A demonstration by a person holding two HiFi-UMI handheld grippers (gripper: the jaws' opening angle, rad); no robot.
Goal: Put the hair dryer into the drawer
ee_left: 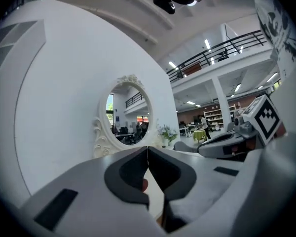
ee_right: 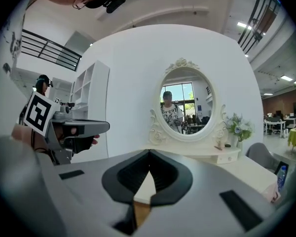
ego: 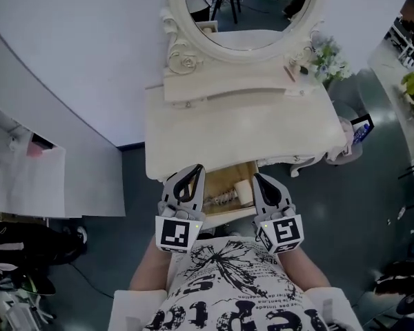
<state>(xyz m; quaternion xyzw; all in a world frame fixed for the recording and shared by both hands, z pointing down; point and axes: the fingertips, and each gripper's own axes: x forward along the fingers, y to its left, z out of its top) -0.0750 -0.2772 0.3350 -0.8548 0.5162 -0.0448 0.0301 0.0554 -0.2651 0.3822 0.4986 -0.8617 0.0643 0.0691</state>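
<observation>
In the head view the cream dressing table (ego: 241, 126) has its front drawer (ego: 224, 180) pulled open, wooden inside. A white object that looks like the hair dryer (ego: 243, 190) lies in it, beside a coiled cord (ego: 221, 198). My left gripper (ego: 193, 169) hangs over the drawer's left part, shut and holding nothing. My right gripper (ego: 258, 178) is over the drawer's right part, also shut and holding nothing. The left gripper view shows the left gripper's (ee_left: 147, 149) jaw tips touching. In the right gripper view the right gripper's (ee_right: 149, 153) tips meet too, pointing at the mirror (ee_right: 184, 107).
An oval mirror (ego: 245, 9) and a raised shelf (ego: 234, 85) stand at the back of the tabletop, with a flower vase (ego: 328, 61) at the right. A seat with a bottle (ego: 361, 133) is to the right of the table. White panels (ego: 48, 178) lie left.
</observation>
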